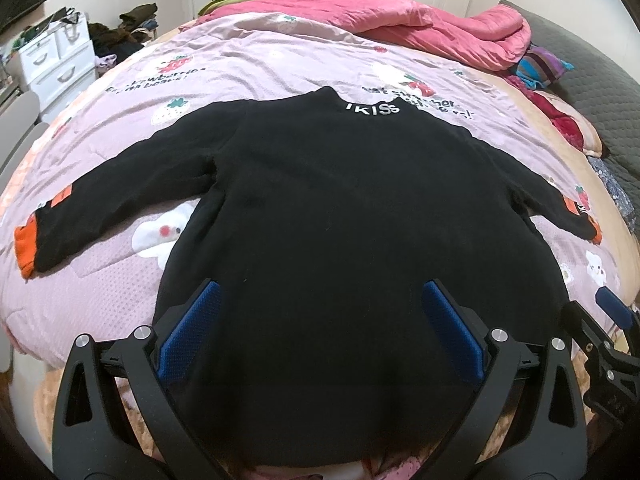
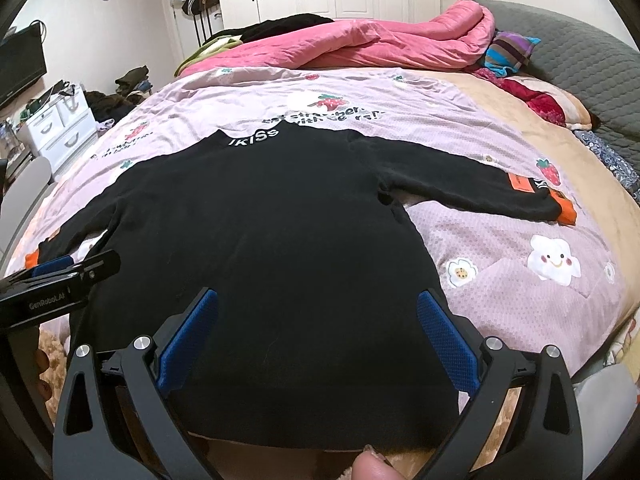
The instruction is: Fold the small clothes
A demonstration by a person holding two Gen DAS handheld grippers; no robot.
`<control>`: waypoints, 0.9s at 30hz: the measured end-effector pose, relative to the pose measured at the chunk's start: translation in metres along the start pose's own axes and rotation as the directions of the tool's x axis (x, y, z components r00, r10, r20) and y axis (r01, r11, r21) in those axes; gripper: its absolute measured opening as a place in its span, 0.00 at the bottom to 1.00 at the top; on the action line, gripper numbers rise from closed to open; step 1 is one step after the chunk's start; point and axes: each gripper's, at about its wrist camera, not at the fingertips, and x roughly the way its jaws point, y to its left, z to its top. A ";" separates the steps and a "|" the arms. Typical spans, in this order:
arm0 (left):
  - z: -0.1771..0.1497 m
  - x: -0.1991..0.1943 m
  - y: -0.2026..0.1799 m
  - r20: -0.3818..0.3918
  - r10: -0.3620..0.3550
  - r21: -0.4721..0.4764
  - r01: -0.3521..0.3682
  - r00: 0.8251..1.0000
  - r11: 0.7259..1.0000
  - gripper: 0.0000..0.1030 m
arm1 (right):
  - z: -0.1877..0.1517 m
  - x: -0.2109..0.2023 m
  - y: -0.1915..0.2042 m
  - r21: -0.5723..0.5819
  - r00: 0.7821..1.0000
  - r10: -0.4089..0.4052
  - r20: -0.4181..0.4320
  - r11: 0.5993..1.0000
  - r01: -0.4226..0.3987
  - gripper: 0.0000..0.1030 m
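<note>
A black long-sleeved sweater point(image 1: 320, 208) with white "KISS" lettering at the collar and orange cuffs lies flat, back up, on the bed, sleeves spread out to both sides. It also shows in the right wrist view point(image 2: 260, 232). My left gripper point(image 1: 320, 312) is open, its blue pads standing over the sweater's hem, left part. My right gripper point(image 2: 316, 320) is open over the hem, right part. The right gripper's tip shows in the left wrist view point(image 1: 616, 312); the left gripper shows at the left edge of the right wrist view point(image 2: 68, 272). Neither holds cloth.
The bed has a pink strawberry-print quilt point(image 1: 248, 64), a bunched pink blanket point(image 1: 432, 28) at the far side and pillows point(image 2: 512, 52) at the right. A white drawer unit point(image 1: 56, 60) and clothes piles stand on the left. A fingertip point(image 2: 372, 468) shows at the bottom.
</note>
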 end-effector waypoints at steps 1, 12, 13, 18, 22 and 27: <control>0.002 0.001 -0.002 0.000 0.001 0.004 -0.001 1.000 1.000 0.92 | 0.001 0.001 -0.001 0.001 1.000 0.001 0.001 1.000 -0.001 0.96; 0.019 0.016 -0.018 -0.004 -0.009 0.034 0.009 1.000 0.999 0.92 | 0.018 0.010 -0.012 0.019 1.000 -0.009 0.009 1.000 0.009 0.96; 0.020 0.017 -0.019 -0.004 -0.010 0.036 0.010 1.000 0.999 0.92 | 0.019 0.011 -0.013 0.019 1.000 -0.014 0.009 1.000 0.014 0.96; 0.030 0.024 -0.027 0.002 -0.016 0.044 0.016 1.000 0.999 0.92 | 0.026 0.017 -0.021 0.031 1.000 -0.026 0.010 0.999 0.026 0.96; 0.039 0.030 -0.034 0.001 -0.020 0.052 0.020 1.000 0.998 0.92 | 0.031 0.023 -0.030 0.052 0.999 -0.036 0.006 0.998 0.036 0.96; 0.047 0.037 -0.041 -0.001 -0.029 0.057 0.029 1.000 0.998 0.92 | 0.038 0.030 -0.042 0.075 0.998 -0.056 0.008 0.996 0.055 0.96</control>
